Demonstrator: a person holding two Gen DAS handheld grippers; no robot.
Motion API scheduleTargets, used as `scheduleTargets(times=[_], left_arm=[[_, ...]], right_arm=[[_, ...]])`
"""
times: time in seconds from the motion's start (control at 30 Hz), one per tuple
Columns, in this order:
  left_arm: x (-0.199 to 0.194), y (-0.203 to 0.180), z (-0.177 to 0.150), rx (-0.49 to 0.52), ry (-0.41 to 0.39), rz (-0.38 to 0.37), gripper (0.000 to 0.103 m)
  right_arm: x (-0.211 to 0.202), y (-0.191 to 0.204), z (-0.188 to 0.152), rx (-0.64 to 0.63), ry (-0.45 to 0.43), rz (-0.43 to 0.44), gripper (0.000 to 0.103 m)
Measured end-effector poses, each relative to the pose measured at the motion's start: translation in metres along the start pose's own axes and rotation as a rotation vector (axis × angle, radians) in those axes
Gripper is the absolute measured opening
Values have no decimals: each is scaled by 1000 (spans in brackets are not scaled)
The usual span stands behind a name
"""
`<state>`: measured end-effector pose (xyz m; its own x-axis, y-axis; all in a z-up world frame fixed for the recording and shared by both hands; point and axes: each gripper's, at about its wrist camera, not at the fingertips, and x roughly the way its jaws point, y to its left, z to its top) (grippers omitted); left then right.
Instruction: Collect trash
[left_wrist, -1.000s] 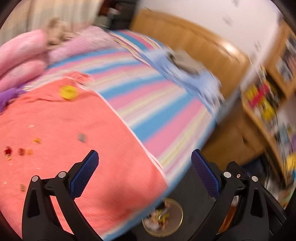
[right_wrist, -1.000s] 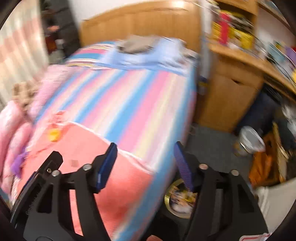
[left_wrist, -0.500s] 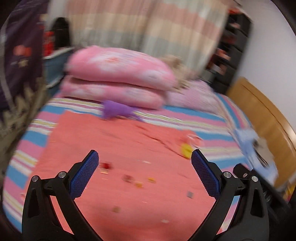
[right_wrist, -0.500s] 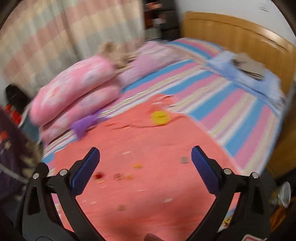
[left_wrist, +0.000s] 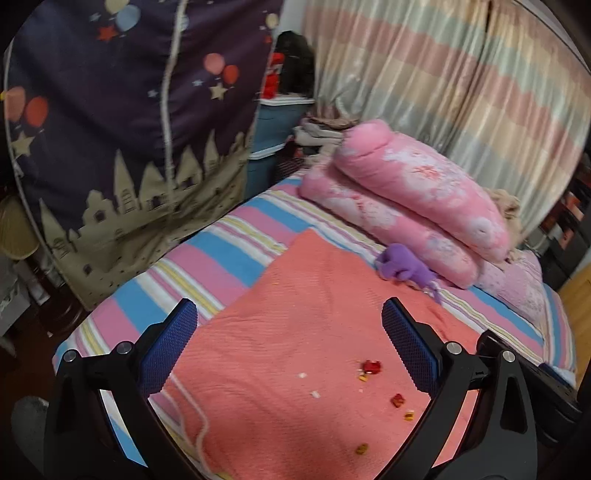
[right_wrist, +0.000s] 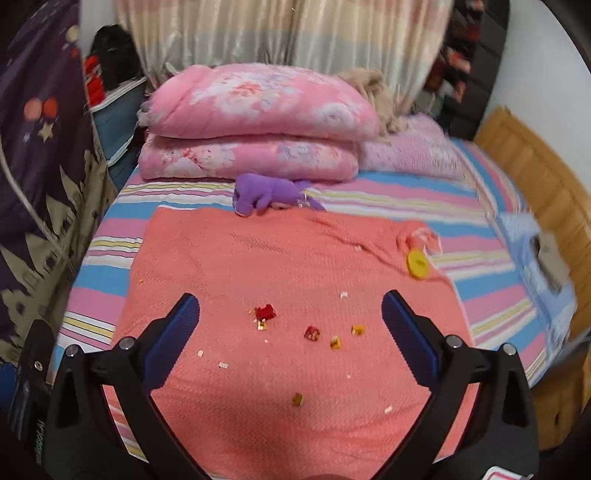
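Your left gripper (left_wrist: 290, 345) has its blue-padded fingers spread wide with nothing between them, hanging over the near part of the coral blanket (left_wrist: 295, 332) on the striped bed (left_wrist: 207, 266). Your right gripper (right_wrist: 290, 338) is spread just as wide and holds nothing either, aimed at the middle of the same blanket.

The trash lies scattered on that blanket. From the right wrist you see a red scrap (right_wrist: 266, 312) just ahead of the fingers, a smaller red piece (right_wrist: 312, 333) and two orange-yellow bits (right_wrist: 335, 342) beside it, plus pale crumbs around them; they are small, perhaps torn wrappers. A yellow round cap (right_wrist: 417, 263) sits near the blanket's far right corner, well apart from the scraps.

Beyond the blanket a purple plush toy (right_wrist: 264, 194) lies against two stacked pink quilts (right_wrist: 255, 122), in front of a striped curtain (right_wrist: 295, 33).
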<state>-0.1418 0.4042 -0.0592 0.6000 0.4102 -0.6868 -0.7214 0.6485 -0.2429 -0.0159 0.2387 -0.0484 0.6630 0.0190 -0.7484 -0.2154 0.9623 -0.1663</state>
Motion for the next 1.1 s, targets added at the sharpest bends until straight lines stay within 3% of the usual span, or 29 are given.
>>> scheduleTargets(times=[0.2,0.37,0.73,1.1], left_arm=[[7,8,1,-24,-2,31,98],[12,-5,-1,-10,2,22,98],[21,-58,6,40,7,-41,98],[6,-104,15,117,-54,-67,98]], right_arm=[[6,22,-1,-72,-10,6,95],[16,17,4,-76,-5,-10,95],[26,-28,26,-9,-18,-53,95],[22,-65,44,65,-47,-63,95]])
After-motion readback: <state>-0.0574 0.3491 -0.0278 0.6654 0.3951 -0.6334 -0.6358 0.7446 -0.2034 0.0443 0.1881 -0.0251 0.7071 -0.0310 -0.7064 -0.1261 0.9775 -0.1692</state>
